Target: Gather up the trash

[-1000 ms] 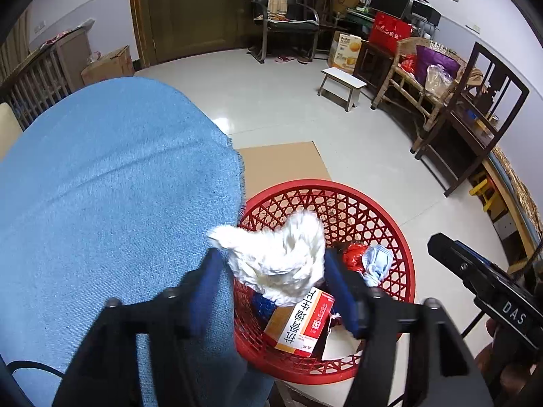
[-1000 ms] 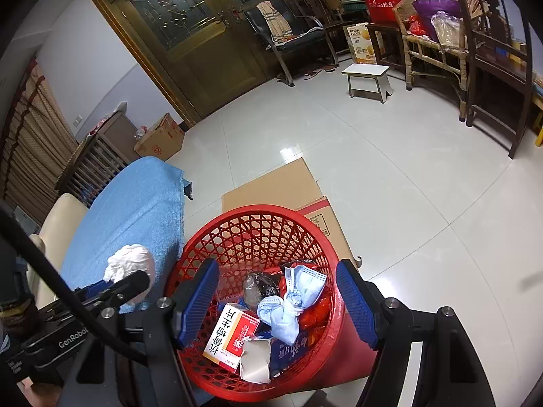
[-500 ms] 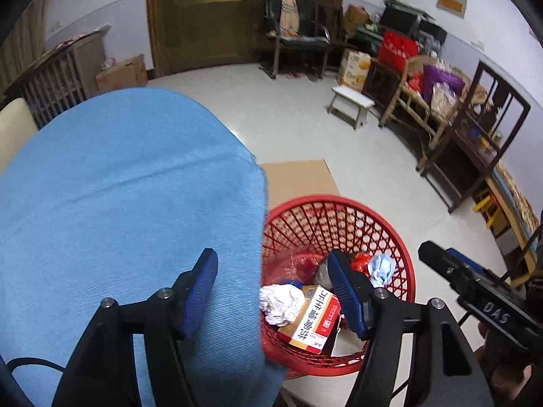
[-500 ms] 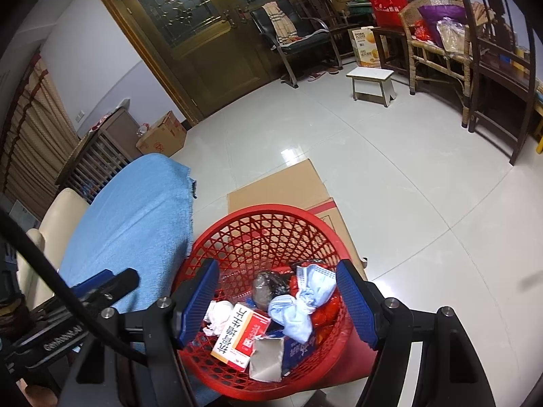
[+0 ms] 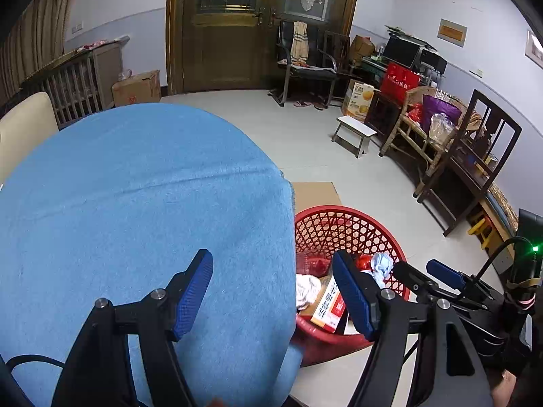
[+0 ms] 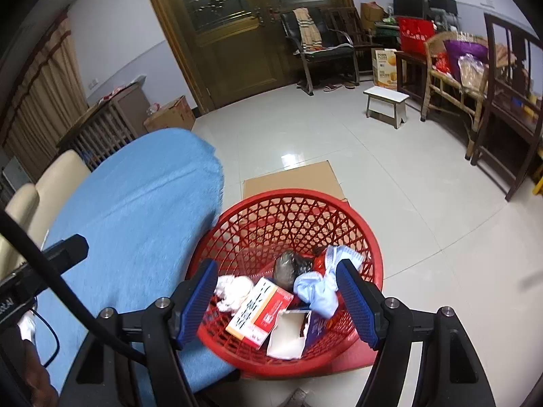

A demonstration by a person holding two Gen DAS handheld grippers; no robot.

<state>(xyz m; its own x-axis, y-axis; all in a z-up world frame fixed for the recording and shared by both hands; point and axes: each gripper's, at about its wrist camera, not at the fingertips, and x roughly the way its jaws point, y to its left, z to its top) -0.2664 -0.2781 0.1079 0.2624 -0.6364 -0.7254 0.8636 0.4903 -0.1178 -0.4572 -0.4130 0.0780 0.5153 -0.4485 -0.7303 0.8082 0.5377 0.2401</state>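
- Hovering above the blue tablecloth [image 5: 135, 203], the left gripper [image 5: 271, 295] has its fingers spread wide with nothing between them; the spot suits a look over the table for more litter, and none shows on the cloth in this view.
- The right gripper [image 6: 278, 302] hangs over the red basket [image 6: 339, 210], also spread wide and holding nothing, its fingers framing the contents from above.
- The trash lies inside the basket: a crumpled white tissue [image 6: 234, 290] beside a red-and-white box [image 6: 261, 308], a torn white carton [image 6: 288, 334], a blue face mask [image 6: 322, 281] and a dark wad [image 6: 290, 268].
- The basket stands on flat cardboard [image 6: 288, 178] on the floor, just beside the table edge, probably so that litter drops in with a short reach.
- The tissue rests near the table-side rim, well inside the wall.
- Judging by the bare cloth, the collecting looks close to finished, though part of the table lies out of view.
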